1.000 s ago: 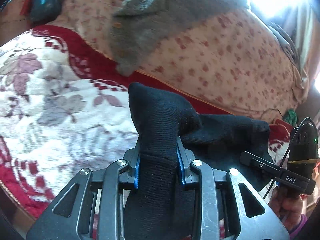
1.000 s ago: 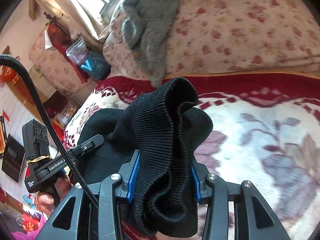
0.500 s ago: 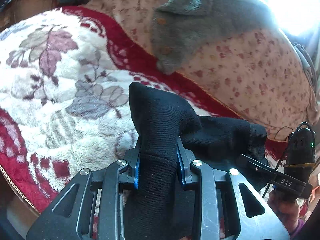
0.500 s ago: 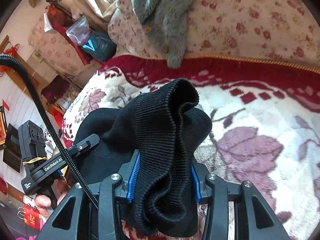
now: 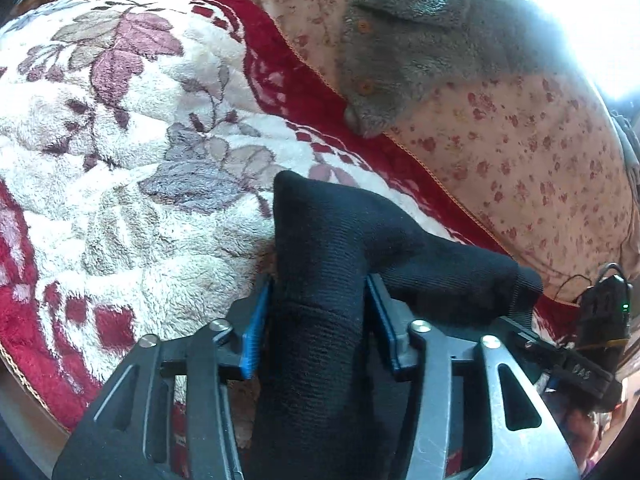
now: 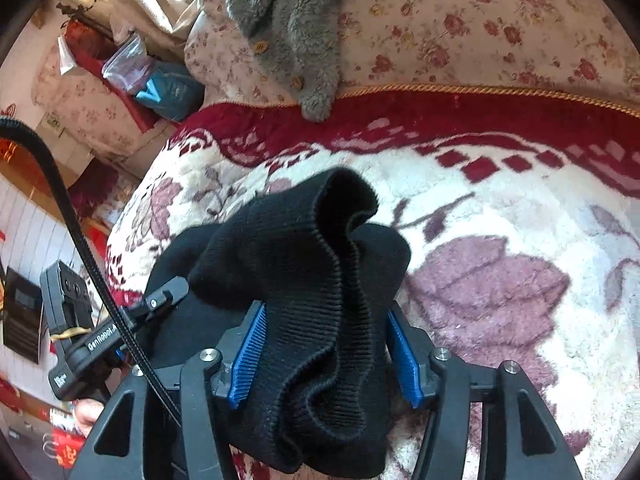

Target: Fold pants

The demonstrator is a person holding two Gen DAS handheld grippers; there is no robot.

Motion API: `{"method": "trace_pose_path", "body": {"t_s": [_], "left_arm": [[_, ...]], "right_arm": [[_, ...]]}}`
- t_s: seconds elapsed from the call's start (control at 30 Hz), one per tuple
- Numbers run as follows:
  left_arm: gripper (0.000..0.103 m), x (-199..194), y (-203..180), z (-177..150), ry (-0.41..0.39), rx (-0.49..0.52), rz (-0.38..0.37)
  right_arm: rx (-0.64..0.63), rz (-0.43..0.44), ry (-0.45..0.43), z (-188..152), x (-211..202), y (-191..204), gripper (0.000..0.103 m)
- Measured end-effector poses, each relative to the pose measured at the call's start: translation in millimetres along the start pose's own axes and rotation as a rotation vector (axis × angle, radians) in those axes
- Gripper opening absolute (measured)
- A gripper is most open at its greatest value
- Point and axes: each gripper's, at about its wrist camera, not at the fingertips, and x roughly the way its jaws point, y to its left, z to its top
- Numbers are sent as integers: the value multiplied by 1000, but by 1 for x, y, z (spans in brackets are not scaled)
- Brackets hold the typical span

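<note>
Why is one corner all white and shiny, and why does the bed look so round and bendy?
Left wrist view: bright light washes out the top right corner, above the grey fleece garment. Both views: the fisheye lens curves the floral blanket and darkens the picture's edges. The black pants, close up, stay sharp.

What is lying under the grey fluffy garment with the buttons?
The grey garment lies on a pink flowered quilt; its lower tip reaches the red border of the plush blanket. Whatever is beneath the quilt is covered, so it cannot be seen.
</note>
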Motion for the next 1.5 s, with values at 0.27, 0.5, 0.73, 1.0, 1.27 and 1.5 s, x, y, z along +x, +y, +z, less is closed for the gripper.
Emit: {"method": "trace_pose_path", "body": {"t_s": [0.27, 0.5, 0.73, 1.0, 1.27, 1.5], "left_arm": [[67, -1, -7, -1, -16, 32, 100], [67, -24, -27, -7, -85, 97, 219], [67, -53, -51, -19, -171, 158, 268], [67, -71, -71, -36, -208, 185, 293], [67, -84, -83, -54, -225, 200, 327], [67, -91, -87, -64, -233, 203, 341]], "right_arm": [[5, -46, -4, 1, -6, -2, 63], [-89, -123, -85, -2, -43, 23, 63], [-146, -121, -131, -12, -70, 44, 63], [-187, -115, -144, -33, -81, 60, 63], [-219, -118, -145, -52, -89, 64, 63], [-229, -106, -143, -61, -91, 64, 63]]}}
